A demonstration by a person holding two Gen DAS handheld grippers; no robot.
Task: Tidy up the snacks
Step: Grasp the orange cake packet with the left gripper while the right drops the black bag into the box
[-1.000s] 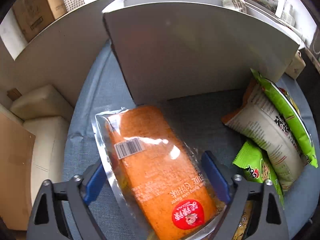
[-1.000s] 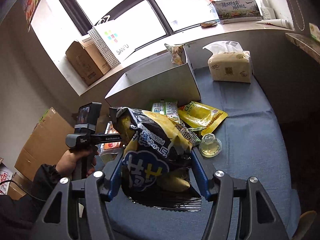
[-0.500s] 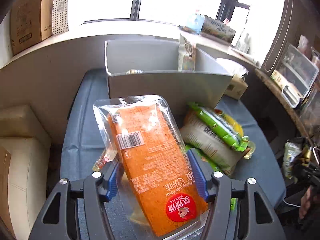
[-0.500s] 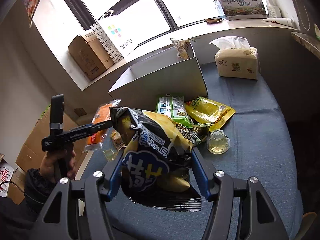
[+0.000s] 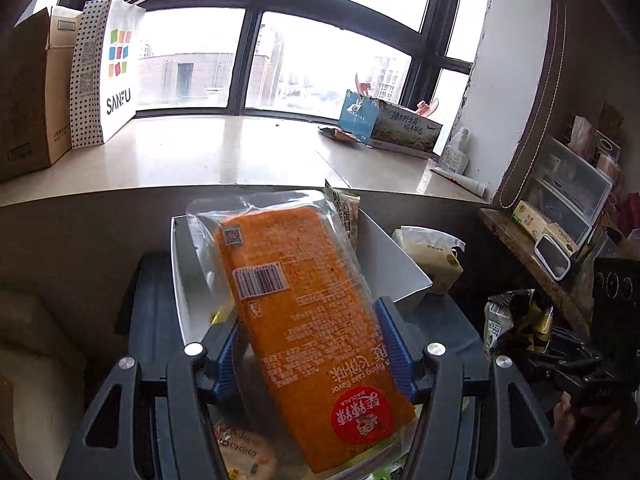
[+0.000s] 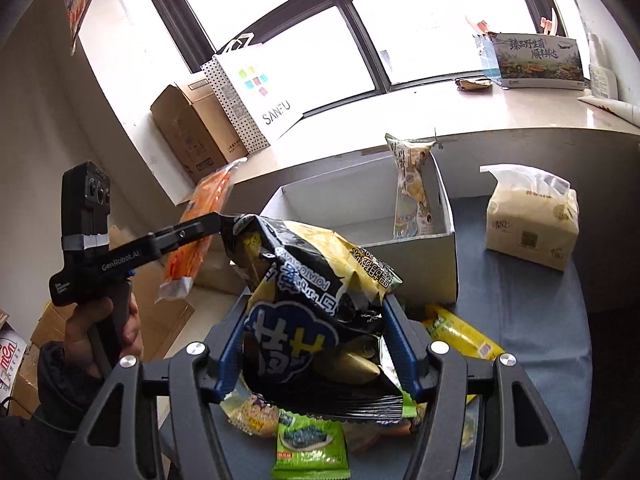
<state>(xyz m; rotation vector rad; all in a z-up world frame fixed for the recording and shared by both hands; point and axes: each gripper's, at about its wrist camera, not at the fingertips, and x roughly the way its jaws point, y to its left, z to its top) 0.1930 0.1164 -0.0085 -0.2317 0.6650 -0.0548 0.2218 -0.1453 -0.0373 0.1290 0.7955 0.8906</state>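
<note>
My left gripper [image 5: 312, 344] is shut on an orange cake pack in clear wrap [image 5: 296, 304], held up at a slant over the open white box [image 5: 400, 264]. The right wrist view shows that pack [image 6: 188, 256] edge-on, left of the box [image 6: 416, 256]. My right gripper [image 6: 316, 348] is shut on a crumpled black-and-yellow chip bag [image 6: 304, 304], in the air just in front of the box. One snack pouch [image 6: 412, 184] stands upright in the box's far right corner. The chip bag [image 5: 516, 320] shows at the right edge of the left wrist view.
Loose snacks lie on the blue table [image 6: 520, 340] below my right gripper, among them a green pack [image 6: 312, 448] and a yellow pack [image 6: 460, 336]. A tissue pack [image 6: 528, 224] sits right of the box. A dotted paper bag [image 6: 248, 96] and a cardboard carton [image 6: 188, 132] stand on the windowsill.
My left gripper closed on the orange pack, lifted it off the table and tipped up, so it now hangs over the box. My right gripper carried the chip bag closer to the box.
</note>
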